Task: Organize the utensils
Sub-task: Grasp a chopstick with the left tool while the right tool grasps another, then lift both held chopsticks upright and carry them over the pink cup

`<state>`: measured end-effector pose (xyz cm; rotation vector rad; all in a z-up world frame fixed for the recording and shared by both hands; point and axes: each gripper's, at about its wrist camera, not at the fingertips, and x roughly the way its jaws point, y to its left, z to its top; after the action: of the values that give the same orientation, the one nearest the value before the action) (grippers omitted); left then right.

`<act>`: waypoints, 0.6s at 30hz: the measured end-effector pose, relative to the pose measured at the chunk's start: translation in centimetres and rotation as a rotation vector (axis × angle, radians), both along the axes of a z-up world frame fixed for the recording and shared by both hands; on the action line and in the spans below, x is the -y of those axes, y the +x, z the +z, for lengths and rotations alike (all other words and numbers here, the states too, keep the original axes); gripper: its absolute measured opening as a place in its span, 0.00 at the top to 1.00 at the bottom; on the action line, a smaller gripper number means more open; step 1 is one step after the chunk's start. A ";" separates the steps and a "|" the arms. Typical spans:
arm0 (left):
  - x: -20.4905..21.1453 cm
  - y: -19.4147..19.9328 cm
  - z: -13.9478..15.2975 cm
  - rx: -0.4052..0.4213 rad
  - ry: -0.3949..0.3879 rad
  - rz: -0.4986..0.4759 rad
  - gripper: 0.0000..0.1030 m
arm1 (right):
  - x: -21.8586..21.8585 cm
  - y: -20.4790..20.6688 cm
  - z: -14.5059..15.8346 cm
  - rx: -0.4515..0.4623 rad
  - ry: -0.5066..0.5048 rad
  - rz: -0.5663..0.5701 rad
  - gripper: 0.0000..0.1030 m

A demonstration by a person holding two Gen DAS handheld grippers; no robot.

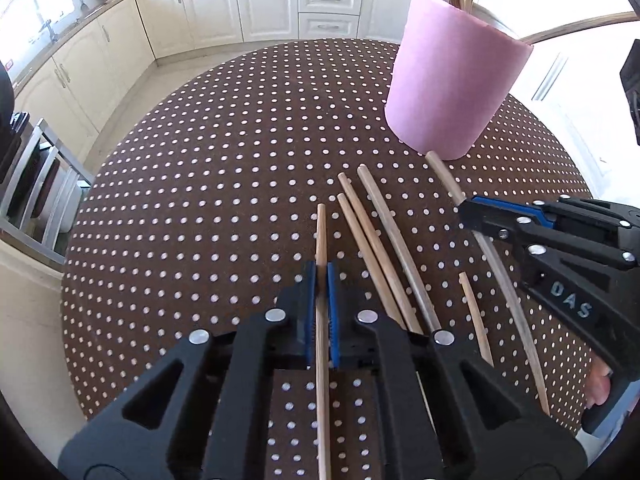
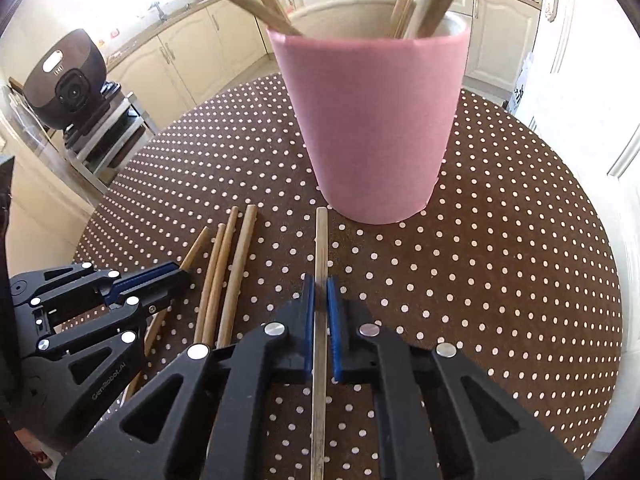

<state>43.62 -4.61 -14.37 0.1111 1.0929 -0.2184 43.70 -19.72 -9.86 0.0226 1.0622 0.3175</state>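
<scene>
Step in hand: pick-up; each hand-held gripper has a chopstick pinched while it lies on the worktop (image 1: 200, 184), neither visibly lifted
Left hand-held gripper (image 1: 322, 280): blue pads clamped together on a pale wooden chopstick (image 1: 321, 232), which runs lengthwise between the 2 fingers
Right hand-held gripper (image 2: 320, 294): pads clamped on a greyer chopstick (image 2: 321, 236) whose far tip lies just beside the foot of the pink cup (image 2: 372, 120)
Pink cup: upright on the dotted cloth, far side of the worktop, already holding several chopsticks (image 2: 404, 0) that lean out over the rim
Loose chopsticks (image 1: 376, 240): 3 long ones lie side by side between the 2 grippers, 1 more, mostly hidden, nearer the right gripper
Progress, as judged: partly done; some stowed, several yet to go
Next move calls for: raising both sticks clear, tipping them upright, and lowering them into the cup's mouth
Risk: thin round sticks may pivot in the pads or knock those already leaning in the cup
</scene>
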 end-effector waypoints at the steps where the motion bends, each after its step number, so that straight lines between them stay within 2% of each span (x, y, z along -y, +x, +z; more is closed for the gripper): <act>1: -0.3 -0.4 0.4 0.006 0.001 0.000 0.95 | 0.4 -0.5 0.4 0.006 0.004 0.008 0.95; 8: -1.3 -2.8 4.8 0.090 -0.031 0.009 0.95 | 1.2 -3.8 4.7 0.098 0.037 0.044 0.95; 18: -1.4 -9.1 11.8 0.270 -0.049 -0.012 0.95 | 1.5 -9.2 10.6 0.246 0.059 0.074 0.95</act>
<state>34.49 -3.17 -2.60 0.0997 0.8182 -0.2334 34.46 -21.21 0.77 -0.0031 0.8106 0.4082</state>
